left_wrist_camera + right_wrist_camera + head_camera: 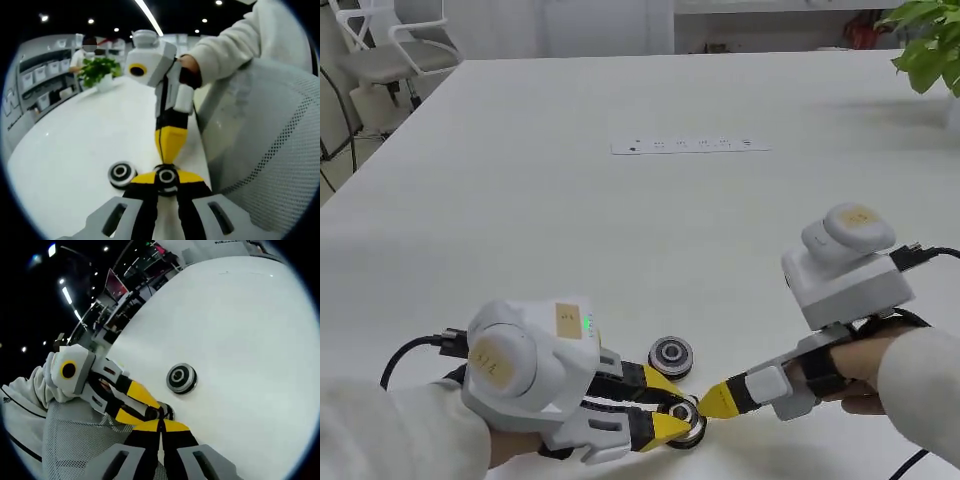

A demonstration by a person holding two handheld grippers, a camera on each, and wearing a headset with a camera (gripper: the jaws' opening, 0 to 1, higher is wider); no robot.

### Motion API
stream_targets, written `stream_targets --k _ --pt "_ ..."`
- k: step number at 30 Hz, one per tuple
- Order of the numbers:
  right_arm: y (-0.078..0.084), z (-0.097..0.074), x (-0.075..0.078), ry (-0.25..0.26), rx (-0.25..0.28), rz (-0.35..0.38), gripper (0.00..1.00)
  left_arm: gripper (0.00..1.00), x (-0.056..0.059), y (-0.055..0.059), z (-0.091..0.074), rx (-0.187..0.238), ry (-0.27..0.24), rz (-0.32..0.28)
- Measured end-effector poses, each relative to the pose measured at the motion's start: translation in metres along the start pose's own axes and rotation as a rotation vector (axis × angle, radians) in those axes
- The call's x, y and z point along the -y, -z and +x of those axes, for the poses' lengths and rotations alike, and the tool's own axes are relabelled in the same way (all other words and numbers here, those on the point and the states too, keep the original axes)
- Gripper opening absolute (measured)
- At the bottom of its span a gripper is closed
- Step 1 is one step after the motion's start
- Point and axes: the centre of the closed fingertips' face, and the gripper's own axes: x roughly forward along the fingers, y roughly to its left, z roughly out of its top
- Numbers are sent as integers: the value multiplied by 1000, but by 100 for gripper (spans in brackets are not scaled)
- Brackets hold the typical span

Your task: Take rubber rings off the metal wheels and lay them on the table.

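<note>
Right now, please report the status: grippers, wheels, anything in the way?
Left gripper shut on one wheel. Right gripper shut, tip at that wheel. Second wheel on table close beside, ring on.

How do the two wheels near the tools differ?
The near wheel is clamped in the left tool, the right tool at its rim; the far wheel lies free, touched by neither. The near wheel is partly hidden by jaws; the far wheel shows whole. Both are round, with dark outer rings.
</note>
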Motion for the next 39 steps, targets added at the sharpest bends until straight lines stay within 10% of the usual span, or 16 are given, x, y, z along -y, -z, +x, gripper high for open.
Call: stream_targets --k 39 --pt "-4 0 -9 -63 21 66 0 14 0 0 0 2 0 0"
